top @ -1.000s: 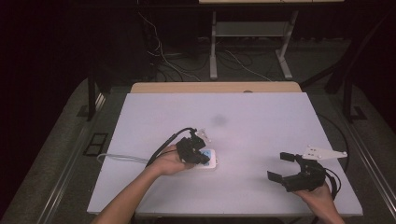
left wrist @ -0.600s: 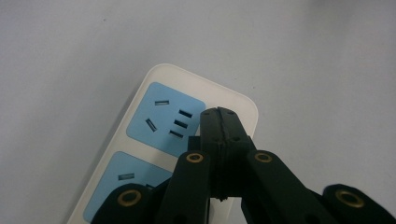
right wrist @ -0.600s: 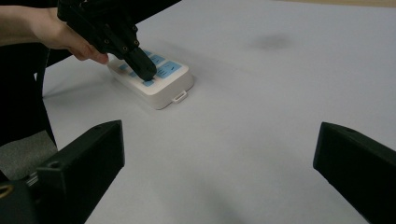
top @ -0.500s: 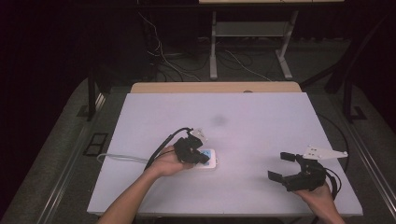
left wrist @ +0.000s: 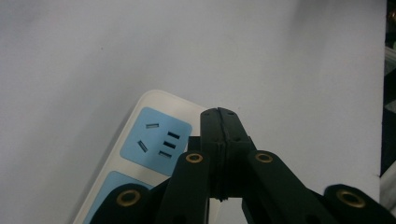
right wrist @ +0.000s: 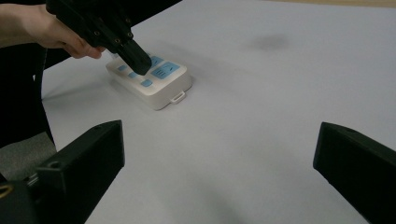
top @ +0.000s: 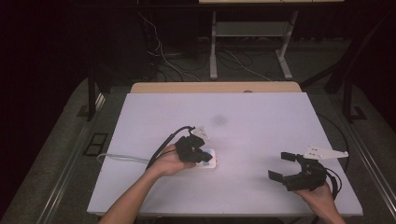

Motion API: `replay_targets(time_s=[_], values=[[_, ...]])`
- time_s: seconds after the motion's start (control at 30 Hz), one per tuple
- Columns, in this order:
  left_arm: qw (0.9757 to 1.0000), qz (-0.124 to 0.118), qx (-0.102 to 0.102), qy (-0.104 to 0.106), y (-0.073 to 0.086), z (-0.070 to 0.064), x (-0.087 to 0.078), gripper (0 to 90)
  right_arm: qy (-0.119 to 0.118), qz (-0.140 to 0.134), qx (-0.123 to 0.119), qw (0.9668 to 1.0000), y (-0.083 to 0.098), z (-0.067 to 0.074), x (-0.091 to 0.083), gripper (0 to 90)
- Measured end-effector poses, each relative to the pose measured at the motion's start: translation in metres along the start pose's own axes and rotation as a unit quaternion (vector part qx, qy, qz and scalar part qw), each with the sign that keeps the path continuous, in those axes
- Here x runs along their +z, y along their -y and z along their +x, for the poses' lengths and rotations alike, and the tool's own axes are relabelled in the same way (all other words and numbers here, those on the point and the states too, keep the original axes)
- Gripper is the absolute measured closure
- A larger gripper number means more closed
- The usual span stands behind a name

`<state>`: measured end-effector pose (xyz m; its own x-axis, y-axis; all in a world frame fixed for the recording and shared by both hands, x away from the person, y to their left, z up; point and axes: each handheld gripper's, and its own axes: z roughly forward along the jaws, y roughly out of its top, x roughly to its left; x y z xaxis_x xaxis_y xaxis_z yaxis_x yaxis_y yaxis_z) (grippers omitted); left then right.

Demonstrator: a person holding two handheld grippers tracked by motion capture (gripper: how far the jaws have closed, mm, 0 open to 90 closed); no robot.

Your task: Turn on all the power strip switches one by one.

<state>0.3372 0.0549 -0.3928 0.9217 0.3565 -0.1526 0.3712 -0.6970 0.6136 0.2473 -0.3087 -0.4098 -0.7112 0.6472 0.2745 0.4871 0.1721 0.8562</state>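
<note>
A white power strip (top: 209, 163) with blue socket panels lies on the white table, left of the middle. My left gripper (top: 201, 155) is over it, jaws shut with nothing visible between them. In the left gripper view the shut tips (left wrist: 219, 115) stand just above the strip (left wrist: 156, 140), beside a blue socket panel. My right gripper (top: 280, 166) sits near the front right, jaws wide open and empty, facing the strip. The right gripper view has my open right gripper (right wrist: 219, 140) in front, and beyond it the strip (right wrist: 163, 86) with the left gripper (right wrist: 137, 58) on top.
The strip's pale cable (top: 119, 158) runs left across the table (top: 261, 126) toward its edge. A faint dark smudge (top: 218, 120) marks the middle. Behind the table stand a wooden ledge (top: 215, 87), desk legs and loose floor cables (top: 233, 60).
</note>
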Motion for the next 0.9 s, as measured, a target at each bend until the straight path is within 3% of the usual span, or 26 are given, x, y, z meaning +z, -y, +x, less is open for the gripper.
replay_targets(time_s=[0.27, 0.6, 0.73, 0.9], values=[[0.9993, -0.032, -0.013, -0.014, 0.001, 0.001, -0.02, 71.5, 0.0, 0.0, 0.0, 1.0, 0.0, 0.0, 0.0, 1.8], [0.9961, -0.076, -0.041, -0.023, 0.009, 0.002, -0.046, 19.4, 0.0, 0.0, 0.002, 1.0, 0.0, 0.001, 0.0, 1.8], [0.9947, -0.082, -0.046, -0.043, 0.014, -0.001, -0.054, 2.5, -0.002, 0.001, 0.002, 1.0, 0.0, 0.001, 0.001, 1.7], [0.9931, -0.086, -0.054, -0.058, 0.027, -0.004, -0.061, 0.0, -0.004, 0.002, 0.002, 1.0, 0.0, 0.002, 0.001, 1.8]])
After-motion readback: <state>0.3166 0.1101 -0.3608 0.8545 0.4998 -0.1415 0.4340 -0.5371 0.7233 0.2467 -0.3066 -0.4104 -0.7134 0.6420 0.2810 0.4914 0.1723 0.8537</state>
